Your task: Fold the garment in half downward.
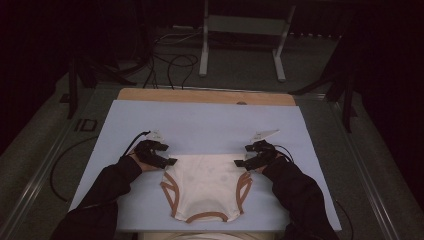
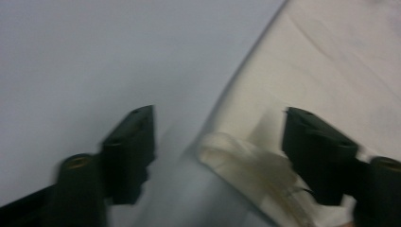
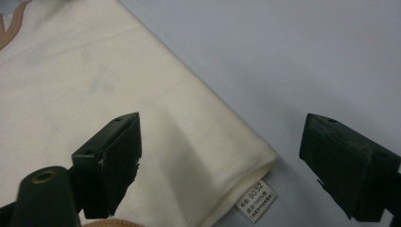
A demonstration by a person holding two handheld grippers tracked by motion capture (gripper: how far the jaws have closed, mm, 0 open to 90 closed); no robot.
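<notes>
A small cream cotton garment with tan-brown bands along its curved openings (image 1: 206,186) lies flat on the pale blue surface (image 1: 200,122), near the 6 o'clock edge in the high view, its straight hem toward 12 o'clock and its banded openings toward 6 o'clock.

The left gripper (image 1: 169,161) sits at the hem's 9 o'clock corner, a dark sleeve running back from it toward 7 o'clock. In the left gripper view, the left gripper (image 2: 218,142) has its jaws partly apart, straddling the folded corner of the cloth: one jaw is over bare blue surface, the other over the cream fabric. The pads are not pressing on the cloth.

The right gripper (image 1: 241,163) sits at the hem's 3 o'clock corner. In the right gripper view, the right gripper (image 3: 221,146) stands wide open across that corner, one jaw above the fabric, the other above bare surface, gripping nothing. A small white printed care label (image 3: 256,199) sticks out from the corner seam at 6 o'clock between the jaws.
</notes>
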